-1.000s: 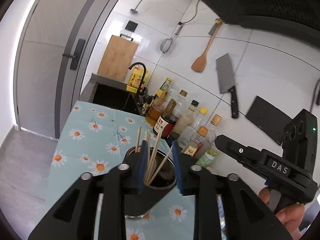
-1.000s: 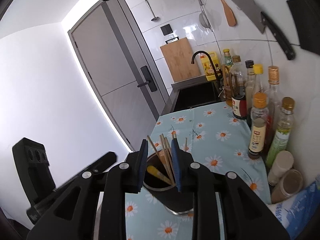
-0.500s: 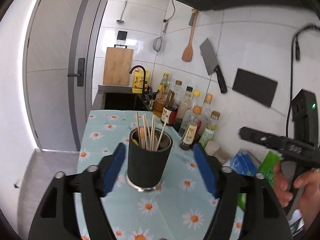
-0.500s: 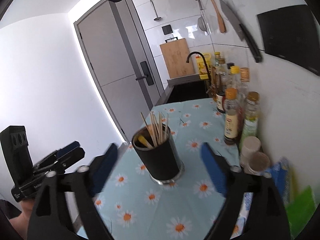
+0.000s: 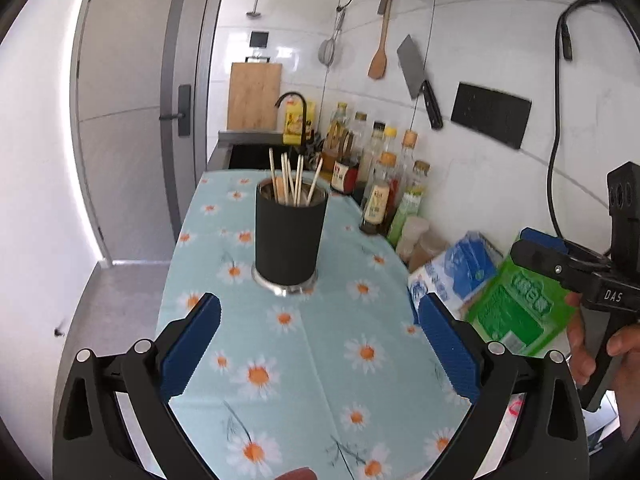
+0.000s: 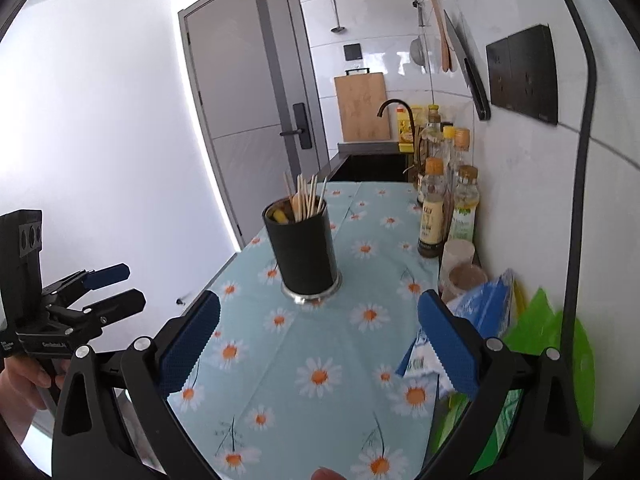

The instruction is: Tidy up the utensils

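Both my grippers have backed off the black utensil holder (image 5: 289, 236). A sec ago each pair of blue pads sat right at its rim w/ the chopsticks (image 5: 294, 180) between them; half a sec ago I was already pulling away and opening. Now the left gripper (image 5: 318, 344) has fingers spread wide, nothing between them, holder straight ahead and well clear of the tips. Same for the right gripper (image 6: 318, 340): spread wide, empty, holder (image 6: 306, 254) ahead and a bit left of center between the fingers, apart from both pads.

Holder stands upright on the daisy tablecloth (image 5: 320, 380), chopsticks plus a wooden spoon-ish thing and something yellow (image 6: 279, 216) poking up inside. No loose utensil visible on the cloth near my fingers.

My read: last items are dropped in, and this retreat is the finish, task prob. done or v. close. Bottles (image 5: 384, 184) and bags (image 5: 460, 268) off to the right of my fingers aren't involved.
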`<state>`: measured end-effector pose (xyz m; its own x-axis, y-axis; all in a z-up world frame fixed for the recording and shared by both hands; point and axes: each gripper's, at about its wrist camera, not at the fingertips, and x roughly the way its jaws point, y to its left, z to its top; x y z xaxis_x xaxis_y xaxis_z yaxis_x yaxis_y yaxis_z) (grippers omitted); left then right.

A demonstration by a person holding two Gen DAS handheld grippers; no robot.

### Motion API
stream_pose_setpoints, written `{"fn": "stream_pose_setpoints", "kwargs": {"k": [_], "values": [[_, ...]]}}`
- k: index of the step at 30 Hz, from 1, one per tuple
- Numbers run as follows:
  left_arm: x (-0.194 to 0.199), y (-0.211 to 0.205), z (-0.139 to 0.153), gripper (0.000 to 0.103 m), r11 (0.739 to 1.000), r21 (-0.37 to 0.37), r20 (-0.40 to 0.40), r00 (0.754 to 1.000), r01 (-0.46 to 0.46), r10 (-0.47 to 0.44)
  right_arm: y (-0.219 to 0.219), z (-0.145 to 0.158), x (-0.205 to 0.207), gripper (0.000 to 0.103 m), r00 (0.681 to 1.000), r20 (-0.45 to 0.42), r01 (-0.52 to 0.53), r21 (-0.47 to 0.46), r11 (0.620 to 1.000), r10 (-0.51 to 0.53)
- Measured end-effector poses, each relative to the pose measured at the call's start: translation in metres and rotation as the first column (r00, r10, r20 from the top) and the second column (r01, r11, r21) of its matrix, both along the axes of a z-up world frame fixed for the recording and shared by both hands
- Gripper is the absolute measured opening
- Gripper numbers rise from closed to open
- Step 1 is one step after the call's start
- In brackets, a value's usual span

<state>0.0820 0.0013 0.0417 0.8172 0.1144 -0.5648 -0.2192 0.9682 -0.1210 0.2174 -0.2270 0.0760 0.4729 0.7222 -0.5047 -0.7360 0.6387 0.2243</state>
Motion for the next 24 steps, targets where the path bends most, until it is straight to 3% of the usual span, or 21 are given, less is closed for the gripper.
{"fn": "stream_pose_setpoints", "kwargs": {"k": [10,24], "values": [[-0.034,-0.019,-0.009,0.096,0.999,0.014,-0.025,0.999,-0.035,0.035,-0.009,-0.014,-0.032,0.098,0.999,-0.019,-0.041,-0.021,0.999,0.04],[-0.038,-0.015,-0.024,0.096,1.0,0.006,-0.041,0.999,0.005,-0.005,-0.006,-0.022,-0.048,0.098,1.0,-0.009,0.005,-0.056,0.998,-0.005]]}}
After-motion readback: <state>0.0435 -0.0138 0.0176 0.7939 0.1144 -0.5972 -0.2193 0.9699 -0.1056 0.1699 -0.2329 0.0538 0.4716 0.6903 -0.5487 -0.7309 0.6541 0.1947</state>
